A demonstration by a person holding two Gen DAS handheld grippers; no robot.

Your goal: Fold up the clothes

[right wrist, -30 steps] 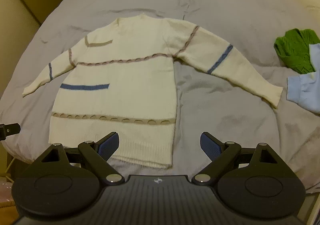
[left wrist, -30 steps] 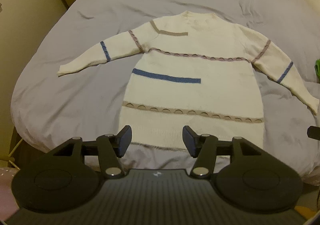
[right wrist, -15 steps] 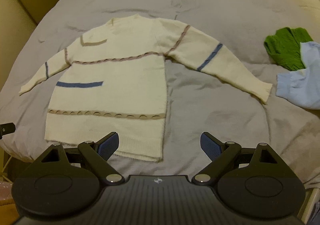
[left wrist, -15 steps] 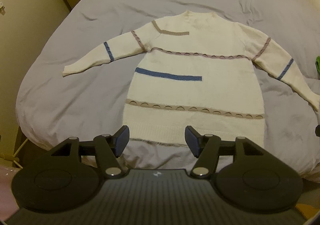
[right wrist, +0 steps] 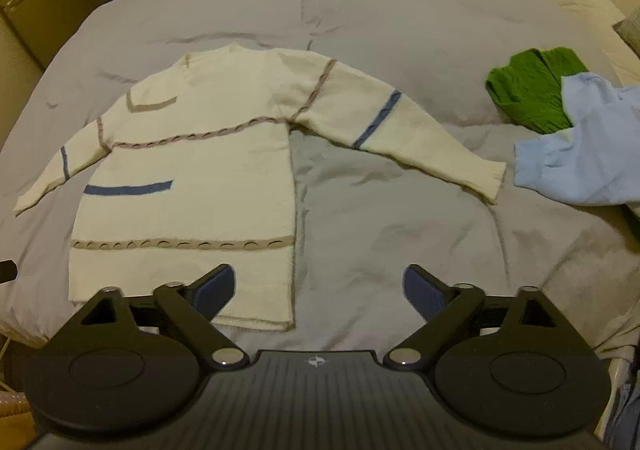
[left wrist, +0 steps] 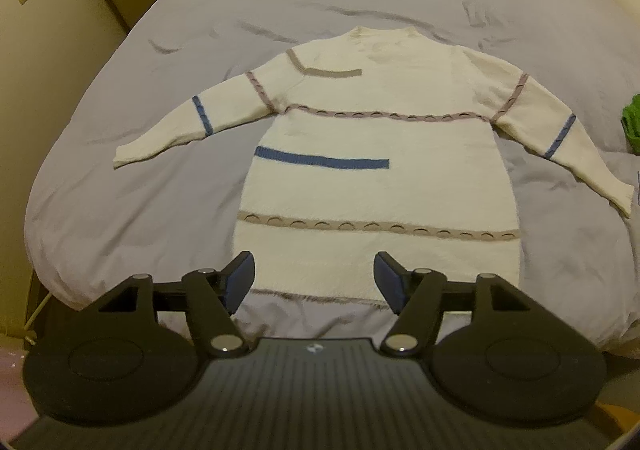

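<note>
1. Left gripper (left wrist: 314, 276) and right gripper (right wrist: 318, 290) hover at the near bed (left wrist: 160, 186) edge, jaws wide apart, holding nothing.
2. The sweater (left wrist: 376, 178) lies flat, unfolded, sleeves spread.
3. It looks soft, limp and light; likely best pinched at hem corners, cuffs (right wrist: 494, 180) or shoulders.
4. Green (right wrist: 532, 94) and blue (right wrist: 588, 146) garments lie far right.

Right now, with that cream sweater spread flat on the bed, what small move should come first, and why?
Probably bring the open right gripper to the cuff of the sweater's right-hand sleeve. The sweater lies flat, both sleeves spread, nothing folded, and that cuff nearly reaches the light blue garment.
</note>
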